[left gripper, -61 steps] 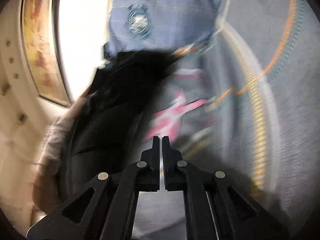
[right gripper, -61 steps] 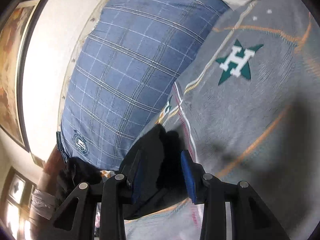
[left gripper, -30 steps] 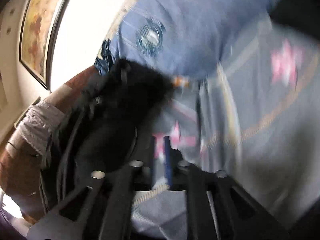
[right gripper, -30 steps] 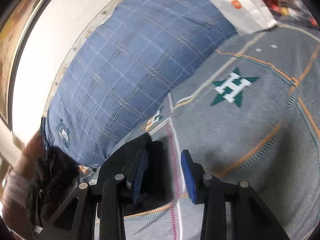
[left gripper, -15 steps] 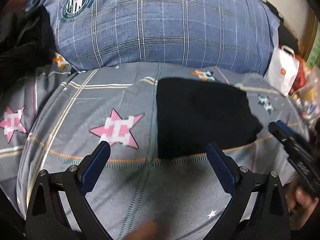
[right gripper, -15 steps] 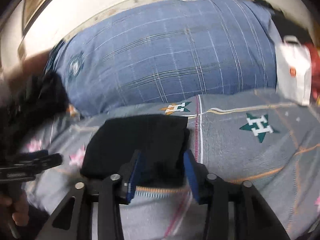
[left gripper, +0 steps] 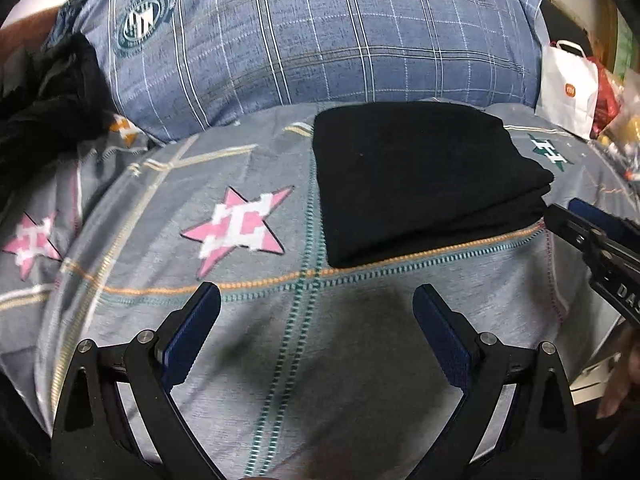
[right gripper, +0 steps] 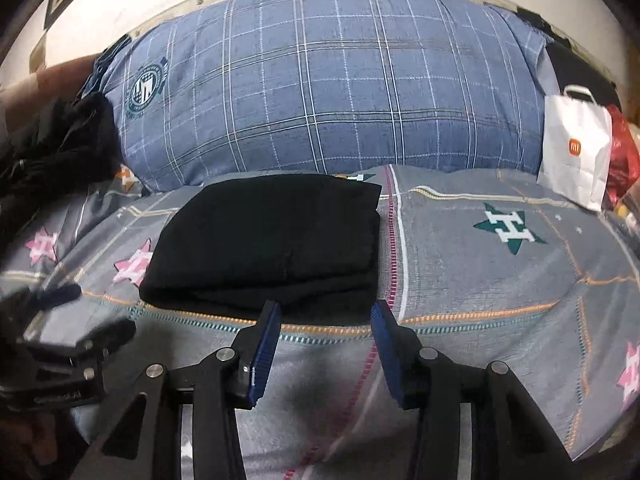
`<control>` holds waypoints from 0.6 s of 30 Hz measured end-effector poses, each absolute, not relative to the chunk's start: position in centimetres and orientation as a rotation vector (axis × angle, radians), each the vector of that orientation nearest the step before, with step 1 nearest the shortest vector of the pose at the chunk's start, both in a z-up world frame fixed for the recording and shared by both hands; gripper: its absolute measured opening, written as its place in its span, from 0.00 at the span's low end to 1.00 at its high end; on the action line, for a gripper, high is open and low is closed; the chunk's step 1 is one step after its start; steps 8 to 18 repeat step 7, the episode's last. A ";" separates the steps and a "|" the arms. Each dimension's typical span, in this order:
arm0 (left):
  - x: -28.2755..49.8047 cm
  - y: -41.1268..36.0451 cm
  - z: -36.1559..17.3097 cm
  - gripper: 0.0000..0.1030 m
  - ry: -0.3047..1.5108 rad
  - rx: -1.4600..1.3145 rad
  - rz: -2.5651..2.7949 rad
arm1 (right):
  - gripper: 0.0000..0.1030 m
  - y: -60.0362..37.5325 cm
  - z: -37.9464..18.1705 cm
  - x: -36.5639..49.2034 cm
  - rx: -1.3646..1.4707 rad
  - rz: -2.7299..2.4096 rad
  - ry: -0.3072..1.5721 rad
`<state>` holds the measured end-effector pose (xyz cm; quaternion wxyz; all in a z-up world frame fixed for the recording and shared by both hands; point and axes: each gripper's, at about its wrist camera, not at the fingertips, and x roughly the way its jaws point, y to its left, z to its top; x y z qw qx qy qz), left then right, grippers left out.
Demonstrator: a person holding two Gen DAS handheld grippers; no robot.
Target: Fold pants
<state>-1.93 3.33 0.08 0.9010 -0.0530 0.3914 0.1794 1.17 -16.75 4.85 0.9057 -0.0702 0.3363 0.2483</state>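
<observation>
The black pants (left gripper: 420, 176) lie folded into a neat rectangle on the grey star-patterned bedspread (left gripper: 200, 184), just in front of the blue plaid pillow (left gripper: 304, 36). They also show in the right wrist view (right gripper: 268, 244). My left gripper (left gripper: 316, 304) is open and empty, held back from the pants near the bed's front. My right gripper (right gripper: 326, 312) is open and empty, its tips just short of the pants' near edge. The right gripper also shows at the right edge of the left wrist view (left gripper: 592, 232).
A heap of dark clothes (left gripper: 44, 108) lies at the left by the pillow. A white paper bag (right gripper: 576, 152) and red bags (right gripper: 622, 152) stand at the right. The blue plaid pillow (right gripper: 320, 80) fills the back of the bed.
Both grippers have let go of the pants and pulled back toward the bed's front. The left gripper has opened wide. The pants now lie flat and folded.
</observation>
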 end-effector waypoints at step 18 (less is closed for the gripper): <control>-1.9 2.9 -0.4 0.94 0.825 -0.137 0.343 | 0.44 -15.9 4.5 0.8 -0.170 0.510 0.680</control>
